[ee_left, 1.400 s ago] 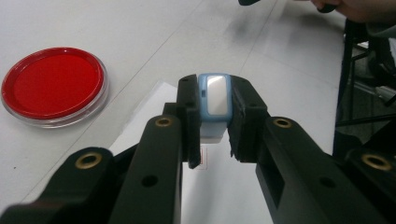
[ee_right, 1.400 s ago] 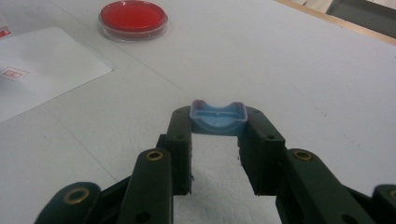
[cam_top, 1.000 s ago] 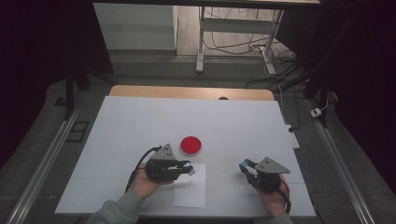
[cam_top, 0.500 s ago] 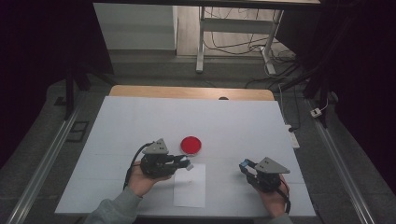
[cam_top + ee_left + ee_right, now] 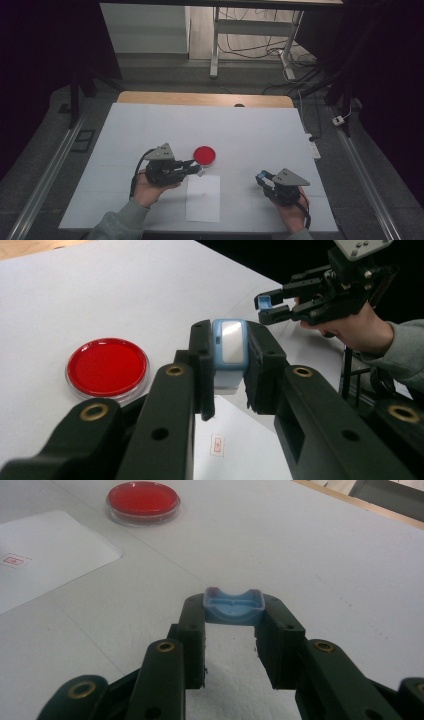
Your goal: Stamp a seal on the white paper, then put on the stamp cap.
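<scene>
My left gripper (image 5: 199, 170) is shut on a small blue and white stamp (image 5: 230, 375), held just above the top edge of a white paper sheet (image 5: 202, 197). A red round dish (image 5: 205, 155) sits on the table right beyond the gripper's tip, and lies left of the jaws in the left gripper view (image 5: 107, 366). The paper carries a small red printed mark (image 5: 217, 445). My right gripper (image 5: 260, 179) rests low at the front right, shut on a blue cap (image 5: 234, 607). Its jaws point toward the paper (image 5: 45, 550) and the dish (image 5: 143, 501).
The white tabletop (image 5: 250, 130) spreads wide beyond the dish, with a wooden strip (image 5: 200, 98) along its far edge. Metal rails (image 5: 45, 175) run down both sides of the table. The person's other hand (image 5: 355, 330) holds the right gripper (image 5: 267, 307).
My left gripper has drawn back left and away from the paper's top edge with the stamp in it. The right gripper has stayed still.
</scene>
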`<state>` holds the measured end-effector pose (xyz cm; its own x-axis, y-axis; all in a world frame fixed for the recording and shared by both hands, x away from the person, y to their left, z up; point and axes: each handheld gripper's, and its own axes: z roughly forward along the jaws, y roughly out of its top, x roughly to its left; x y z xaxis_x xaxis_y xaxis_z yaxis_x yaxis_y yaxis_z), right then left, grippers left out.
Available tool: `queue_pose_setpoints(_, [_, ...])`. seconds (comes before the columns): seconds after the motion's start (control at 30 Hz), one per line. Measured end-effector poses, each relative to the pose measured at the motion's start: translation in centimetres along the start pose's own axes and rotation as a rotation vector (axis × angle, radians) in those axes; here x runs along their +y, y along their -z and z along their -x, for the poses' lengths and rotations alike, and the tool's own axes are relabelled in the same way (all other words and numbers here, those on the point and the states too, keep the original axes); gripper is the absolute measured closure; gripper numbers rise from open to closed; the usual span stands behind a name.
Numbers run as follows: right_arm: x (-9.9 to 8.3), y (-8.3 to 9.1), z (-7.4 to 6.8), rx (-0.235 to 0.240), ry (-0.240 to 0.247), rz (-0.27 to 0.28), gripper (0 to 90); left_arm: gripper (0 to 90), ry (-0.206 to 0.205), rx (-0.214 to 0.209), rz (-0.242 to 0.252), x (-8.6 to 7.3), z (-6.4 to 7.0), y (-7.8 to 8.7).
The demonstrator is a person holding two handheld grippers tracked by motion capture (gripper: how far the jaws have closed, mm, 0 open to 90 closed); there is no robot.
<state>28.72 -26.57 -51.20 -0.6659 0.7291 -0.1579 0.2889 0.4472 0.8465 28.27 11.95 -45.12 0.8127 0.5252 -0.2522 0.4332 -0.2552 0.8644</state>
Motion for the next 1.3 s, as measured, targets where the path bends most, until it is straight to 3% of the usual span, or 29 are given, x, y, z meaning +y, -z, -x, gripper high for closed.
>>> queue_pose_setpoints(0.83, [0.1,0.3,-0.2,0.002,0.009,0.016,65.5,75.2,-0.006,0.020,-0.002,0.0,0.1,-0.3])
queue_pose_setpoints(1.3, [1.1,-0.6,-2.2,0.057,0.027,0.036,65.5,75.1,-0.010,0.019,0.008,-0.1,0.4,-0.6])
